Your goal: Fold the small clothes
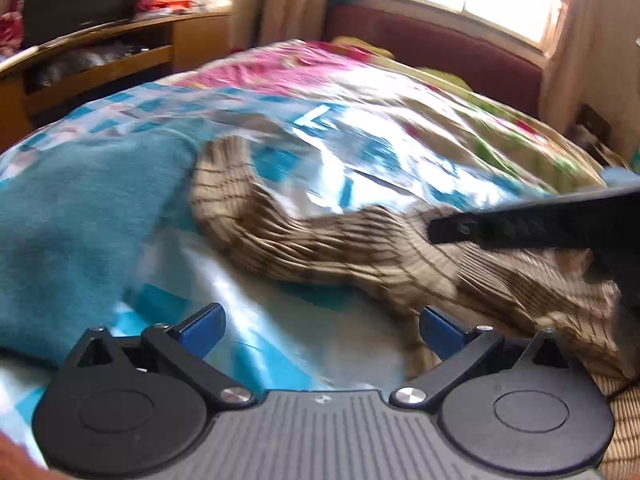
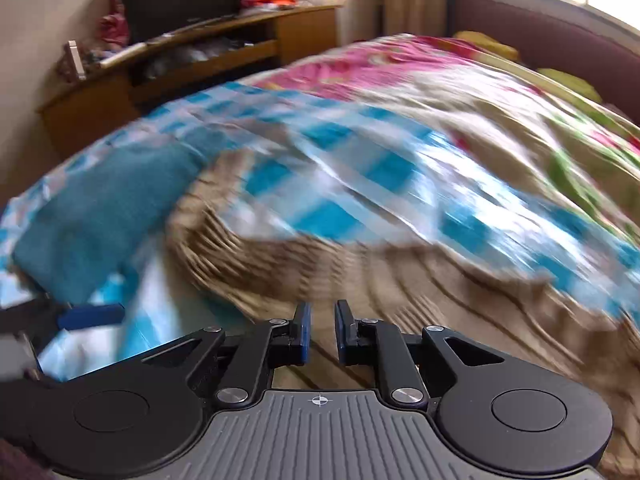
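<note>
Left wrist view: the left gripper point(image 1: 320, 326) stands with fingers wide apart, nothing between them. The brown checked garment point(image 1: 360, 240) lies rumpled across the middle and right of the frame on the bed point(image 1: 360, 120), beside a teal cloth point(image 1: 80, 220) at left. It looks soft, light and limp; an edge or corner is judged the best hold.

Right wrist view: the right gripper point(image 2: 322, 332) shows fingers nearly together with a narrow gap, empty, over the garment at lower centre. Blur obscures its weave.

Black hand-held gripper point(image 2: 322, 330), blue pads point(image 2: 305, 332)
</note>
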`<action>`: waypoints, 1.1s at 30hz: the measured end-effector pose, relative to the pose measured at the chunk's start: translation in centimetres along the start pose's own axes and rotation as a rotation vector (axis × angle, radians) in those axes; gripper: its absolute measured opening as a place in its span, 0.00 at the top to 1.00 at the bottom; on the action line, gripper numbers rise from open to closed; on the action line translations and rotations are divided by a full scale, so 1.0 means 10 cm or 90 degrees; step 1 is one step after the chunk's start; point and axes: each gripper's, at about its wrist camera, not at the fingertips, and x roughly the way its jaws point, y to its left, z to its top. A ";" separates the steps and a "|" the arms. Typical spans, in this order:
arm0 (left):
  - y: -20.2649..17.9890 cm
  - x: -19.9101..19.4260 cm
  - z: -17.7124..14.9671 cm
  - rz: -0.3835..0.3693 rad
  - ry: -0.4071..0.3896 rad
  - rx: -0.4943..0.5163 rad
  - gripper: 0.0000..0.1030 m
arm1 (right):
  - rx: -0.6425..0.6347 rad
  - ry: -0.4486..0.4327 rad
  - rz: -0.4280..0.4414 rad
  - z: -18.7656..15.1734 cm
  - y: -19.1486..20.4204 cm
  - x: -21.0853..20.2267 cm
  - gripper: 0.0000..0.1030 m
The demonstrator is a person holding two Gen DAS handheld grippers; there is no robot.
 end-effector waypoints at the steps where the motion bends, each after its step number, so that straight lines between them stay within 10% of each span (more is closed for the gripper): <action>1: 0.07 -0.01 0.02 0.002 -0.002 -0.012 0.00 | -0.006 0.004 0.019 0.11 0.10 0.09 0.85; 13: 0.67 0.13 0.02 0.001 0.005 -0.133 0.00 | -0.075 0.146 0.099 0.97 1.04 1.50 0.64; 18: 0.70 0.20 0.00 0.002 0.013 -0.139 0.00 | -0.096 0.181 0.032 0.98 1.17 1.80 0.68; 22: 0.62 0.20 -0.03 0.013 0.007 -0.114 0.00 | -0.102 0.152 0.045 0.94 1.20 1.62 0.90; 33: 0.14 0.15 0.13 0.023 -0.057 -0.012 0.00 | 0.057 -0.047 0.046 0.84 0.17 0.07 0.93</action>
